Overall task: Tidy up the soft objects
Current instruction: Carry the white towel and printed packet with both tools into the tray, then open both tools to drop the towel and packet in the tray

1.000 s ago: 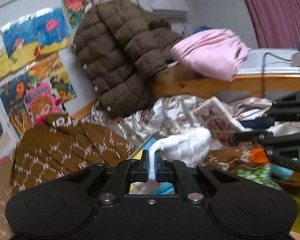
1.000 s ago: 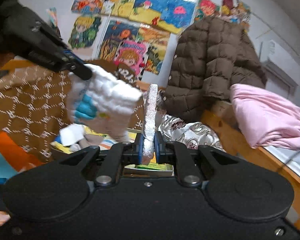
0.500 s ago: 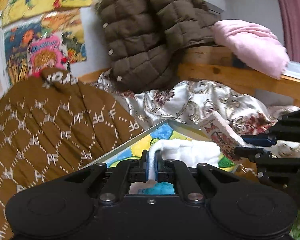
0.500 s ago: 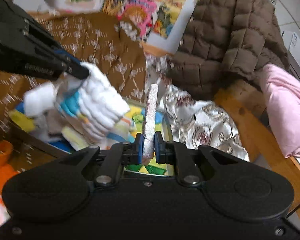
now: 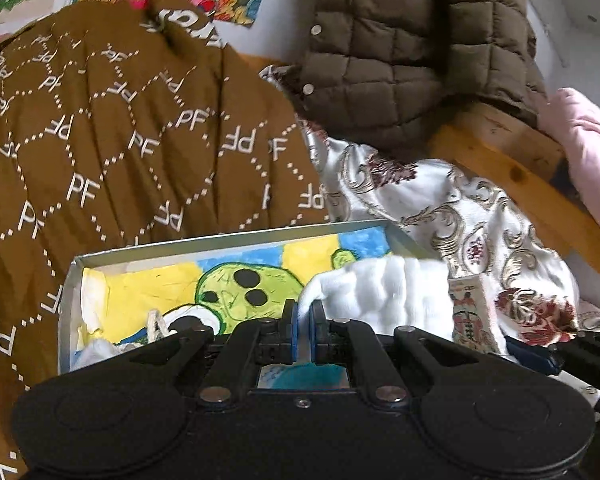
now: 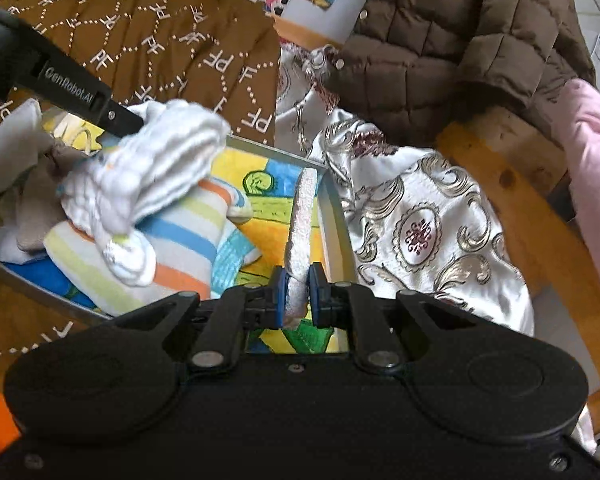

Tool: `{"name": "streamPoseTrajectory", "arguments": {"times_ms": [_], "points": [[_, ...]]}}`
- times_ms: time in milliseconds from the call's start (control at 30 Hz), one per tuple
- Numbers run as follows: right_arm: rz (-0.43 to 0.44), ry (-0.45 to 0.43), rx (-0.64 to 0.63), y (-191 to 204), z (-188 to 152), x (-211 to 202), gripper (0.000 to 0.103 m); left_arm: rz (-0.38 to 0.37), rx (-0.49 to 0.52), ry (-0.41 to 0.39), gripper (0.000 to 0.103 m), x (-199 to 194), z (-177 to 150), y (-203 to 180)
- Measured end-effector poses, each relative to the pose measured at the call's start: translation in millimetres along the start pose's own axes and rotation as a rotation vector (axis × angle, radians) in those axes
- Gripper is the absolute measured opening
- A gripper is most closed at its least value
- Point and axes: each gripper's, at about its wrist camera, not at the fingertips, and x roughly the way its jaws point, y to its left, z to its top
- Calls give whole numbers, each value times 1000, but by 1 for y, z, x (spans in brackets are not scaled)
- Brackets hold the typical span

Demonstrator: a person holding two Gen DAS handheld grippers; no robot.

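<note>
A shallow box [image 5: 228, 237] with a bright cartoon drawing on its floor lies on the bed. It also shows in the right wrist view [image 6: 332, 216]. My left gripper [image 5: 304, 330] is shut on a white ribbed cloth [image 5: 384, 292] and holds it over the box's right part; the cloth also shows in the right wrist view [image 6: 160, 160]. My right gripper [image 6: 298, 296] is shut on a thin pale sponge-like pad [image 6: 302, 216], held upright on edge just inside the box's right wall. A striped cloth [image 6: 172, 248] and grey and white cloths [image 6: 28, 184] lie in the box.
A brown quilt with PF letters [image 5: 112, 128] lies behind and left of the box. A silver patterned cloth [image 6: 420, 216] lies to the right. A brown padded jacket [image 5: 412, 48] and a pink cloth [image 6: 592, 168] hang over a wooden bed rail [image 6: 512, 208].
Both grippers have tilted down and come in over the box, each still holding its item. The white cloth now hangs low above the striped cloth in the box.
</note>
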Motion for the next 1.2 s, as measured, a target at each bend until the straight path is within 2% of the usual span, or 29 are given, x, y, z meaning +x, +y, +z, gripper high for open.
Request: {"name": "streamPoseTrajectory", "arguments": {"times_ms": [233,333,467,533,567,633,667,700,767,900,1000,1200], "points": [[17,22,-2,5,8,21,7,-3,-56,35,11,8,-2,12],[22,24,9,4,11,26,9,0,-51,37,19,5,-2,10],[21,17,10,3,13,21,15,4,-23,40,19,-2,-4,6],[17,11,18,1,14,15,18,6,-6,38,24,-7,-3,4],[16,8,26,-1,15,12,23,8,0,34,25,-10,-2,3],[13,-5,51,-5,17,5,38,16,7,28,30,-16,-2,2],[16,-16,70,-8,18,1,52,19,9,26,31,-19,-1,1],[18,-24,88,-11,19,-3,62,24,11,26,33,-23,-1,1],[15,-31,112,-16,21,-10,65,34,21,24,35,-30,0,-1],[22,-77,165,-26,25,-34,87,45,53,-12,45,-54,3,-7],[15,-117,177,-33,29,-57,95,36,69,-48,48,-75,8,-13],[-27,-172,158,-42,46,-103,100,39,96,-108,55,-117,15,-26]]}}
